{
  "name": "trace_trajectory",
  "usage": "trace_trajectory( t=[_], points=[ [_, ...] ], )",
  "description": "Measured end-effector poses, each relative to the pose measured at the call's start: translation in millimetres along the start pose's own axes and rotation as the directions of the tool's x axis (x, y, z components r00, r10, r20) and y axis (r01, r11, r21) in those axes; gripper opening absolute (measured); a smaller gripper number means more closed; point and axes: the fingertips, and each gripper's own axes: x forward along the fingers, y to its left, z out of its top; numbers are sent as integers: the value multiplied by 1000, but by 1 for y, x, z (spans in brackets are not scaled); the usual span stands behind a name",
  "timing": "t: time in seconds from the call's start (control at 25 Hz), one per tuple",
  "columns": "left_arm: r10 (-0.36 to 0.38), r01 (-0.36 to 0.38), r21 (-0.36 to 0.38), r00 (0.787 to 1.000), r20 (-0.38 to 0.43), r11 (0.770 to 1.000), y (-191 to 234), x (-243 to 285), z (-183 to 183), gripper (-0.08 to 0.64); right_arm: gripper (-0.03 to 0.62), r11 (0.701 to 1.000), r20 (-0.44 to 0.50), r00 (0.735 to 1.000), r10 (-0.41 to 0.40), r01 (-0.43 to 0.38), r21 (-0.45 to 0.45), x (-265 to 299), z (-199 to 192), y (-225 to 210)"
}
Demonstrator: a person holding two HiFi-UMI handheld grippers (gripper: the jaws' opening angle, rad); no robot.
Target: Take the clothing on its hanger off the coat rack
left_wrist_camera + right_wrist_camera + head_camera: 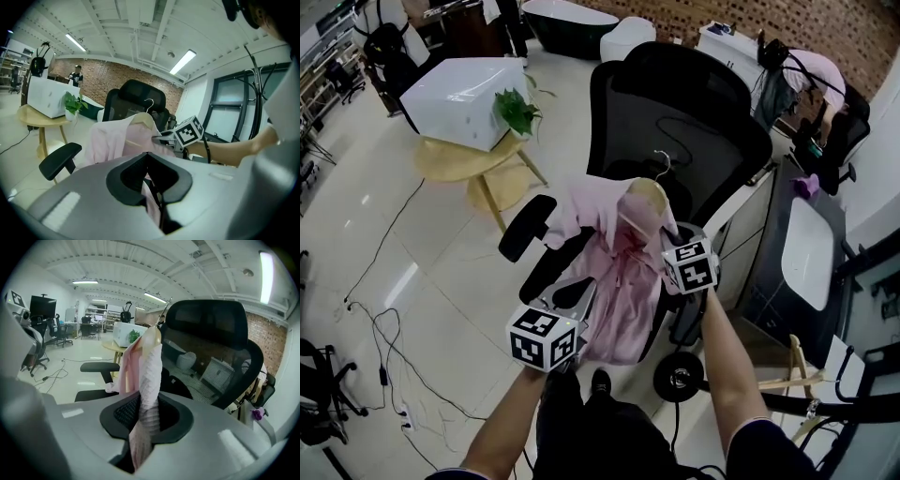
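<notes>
Pink shirt (pixel 623 272) on wooden hanger (pixel 649 192), hook free, held over office chair (pixel 675 122) | left claw (pixel 152 187) pinched on lower cloth | right claw (pixel 140 427) clamped on cloth near shoulder | likely light, limp, slippy; stiff hanger the surer hold

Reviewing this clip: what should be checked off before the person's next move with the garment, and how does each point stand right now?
1. Hook free: ok. It stands in open air, hung on nothing.
2. Pink garment seated on the hanger: ok. Its shoulders drape over the wooden bar.
3. Right gripper has a hold: ok. Its jaws pinch a fold of the fabric.
4. Left gripper has a hold: ok. Fabric runs down between its closed jaws.
5. Hem clear of the office chair: cannot tell. From the head view the cloth overlaps the seat, and contact isn't visible.
</notes>
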Motion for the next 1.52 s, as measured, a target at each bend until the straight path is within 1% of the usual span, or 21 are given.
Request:
trace_trajectory(
  t=[0.24,0.48,0.64,0.76,0.8,0.88,1.04,1.12,1.28,1.4,1.52],
  points=[
    [0,0,-25,1000,-24,1000,7,5,-18,12,54,994,-71,994,79,-73,85,29,-38,32],
    [-23,19,-61,998,-60,998,8,13,-43,12,52,976,-146,976,161,-135,169,61,-78,62],
    [-28,23,-71,997,-78,997,15,21,-56,12,57,960,-181,960,214,-172,220,85,-95,76],
    [-30,22,-78,995,-95,997,21,25,-65,12,71,938,-198,949,247,-182,296,96,-114,82],
    [-29,21,-80,995,-100,997,24,26,-68,12,81,928,-195,949,247,-174,329,99,-119,82],
    [-28,19,-83,994,-110,996,28,29,-73,12,133,914,-189,953,237,-152,376,104,-127,79],
    [-37,26,-83,990,-133,996,30,35,-82,12,133,920,-215,960,180,-87,382,100,-145,69],
    [-43,31,-80,989,-142,996,27,37,-84,12,137,922,-209,966,150,-60,381,93,-147,60],
    [-48,38,-71,987,-150,997,25,42,-82,12,141,923,-156,980,124,-56,381,76,-135,45],
    [-48,39,-60,988,-149,997,22,44,-76,12,138,921,-123,985,118,-62,385,63,-122,39],
    [-47,43,-31,989,-141,999,15,44,-64,12,116,916,-80,989,122,-81,392,47,-107,41]
  ],
)
